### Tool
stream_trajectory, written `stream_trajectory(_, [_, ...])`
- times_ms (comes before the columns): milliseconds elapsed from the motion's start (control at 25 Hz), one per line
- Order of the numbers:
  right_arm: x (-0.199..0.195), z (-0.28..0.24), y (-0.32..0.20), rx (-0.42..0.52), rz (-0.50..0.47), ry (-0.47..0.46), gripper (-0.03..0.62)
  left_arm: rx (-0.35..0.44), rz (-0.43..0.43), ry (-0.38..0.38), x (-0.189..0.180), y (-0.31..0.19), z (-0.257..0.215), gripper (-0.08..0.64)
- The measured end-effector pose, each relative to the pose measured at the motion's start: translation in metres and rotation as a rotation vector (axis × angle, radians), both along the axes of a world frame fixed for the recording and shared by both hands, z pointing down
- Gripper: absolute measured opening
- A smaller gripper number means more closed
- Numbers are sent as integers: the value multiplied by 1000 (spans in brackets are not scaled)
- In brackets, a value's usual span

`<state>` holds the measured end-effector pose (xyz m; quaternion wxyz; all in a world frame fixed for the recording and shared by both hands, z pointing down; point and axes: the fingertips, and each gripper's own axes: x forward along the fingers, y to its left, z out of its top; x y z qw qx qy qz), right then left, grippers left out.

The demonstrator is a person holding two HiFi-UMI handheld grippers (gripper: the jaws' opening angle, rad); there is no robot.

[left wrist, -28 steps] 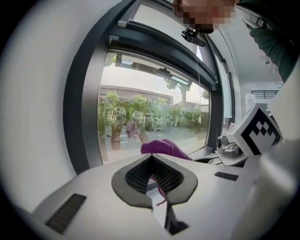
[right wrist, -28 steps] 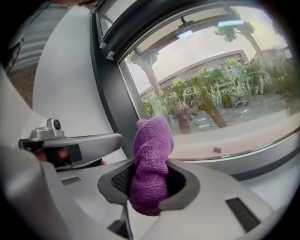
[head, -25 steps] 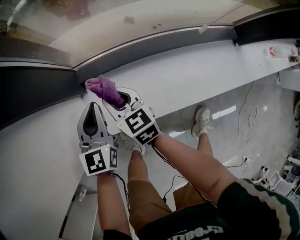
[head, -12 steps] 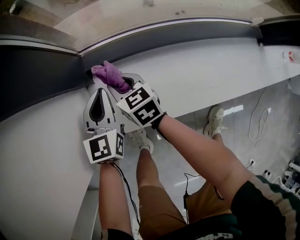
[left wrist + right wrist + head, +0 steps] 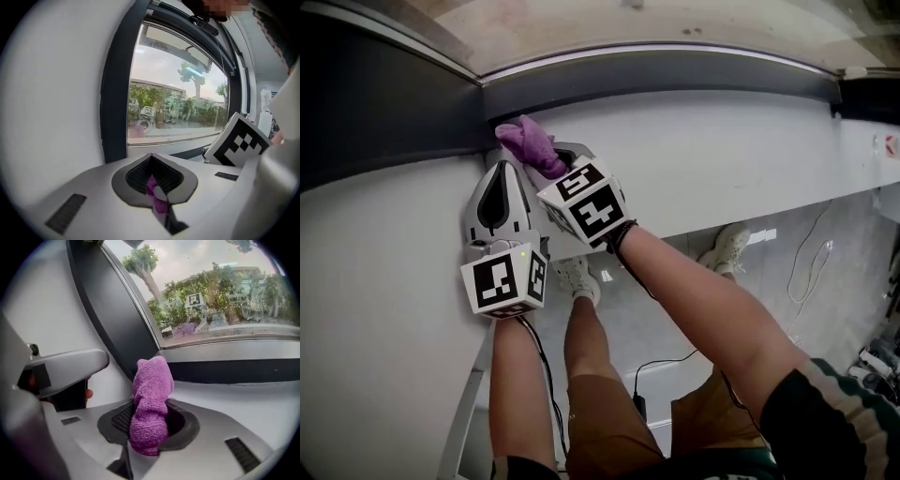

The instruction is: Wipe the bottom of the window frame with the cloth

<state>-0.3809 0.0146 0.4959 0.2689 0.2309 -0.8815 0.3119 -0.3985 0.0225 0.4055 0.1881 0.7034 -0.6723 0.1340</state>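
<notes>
Grey-white left claw [image 5: 500,171], right claw [image 5: 551,165], b/w marker cubes [image 5: 503,279], brown shorts [image 5: 600,412], dk green tee [image 5: 830,422]

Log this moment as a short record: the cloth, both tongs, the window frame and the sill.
cloth: purple, bunched, sticking out of the right tongs, its tip at the frame's corner
right tongs: shut on the cloth, pointed at that corner
left tongs: shut, beside the right tongs over the sill; a purple sliver shows in their slit, unclear whether gripped
window frame: dark; its bottom part runs right from the corner
sill: white, under both tongs
</notes>
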Motion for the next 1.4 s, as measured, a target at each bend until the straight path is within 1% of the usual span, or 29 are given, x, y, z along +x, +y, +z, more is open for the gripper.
stream_trajectory(160, [-9,5,4,-24,-12,21,118,-12,17,-8,1,0,2,9])
stream_trajectory(240, [-9,8,2,-20,-12,38,118,-26,19,-8,0,0,5,9])
stream_trajectory(400, [-1,12,-4,-5,-16,67,117,-40,32,-34,5,-3,6,9])
stream_trajectory(560, [11,15,-8,-3,-15,68,115,-41,39,-47,13,-9,4,9])
stream_trajectory(680, [20,17,-10,-12,-9,72,115,-61,56,-62,24,-10,6,9])
stream_trajectory(880, [43,15,-20,-24,19,76,115,-72,74,-69,44,-22,2,9])
stream_trajectory(960, [55,14,-25,-22,27,79,115,-74,76,-53,53,-27,1,9])
stream_trajectory(1120, [84,14,-36,-20,52,88,115,-70,87,-34,75,-38,0,9])
stream_trajectory(1400, [133,15,-51,-21,98,106,115,-79,136,-45,114,-52,0,9])
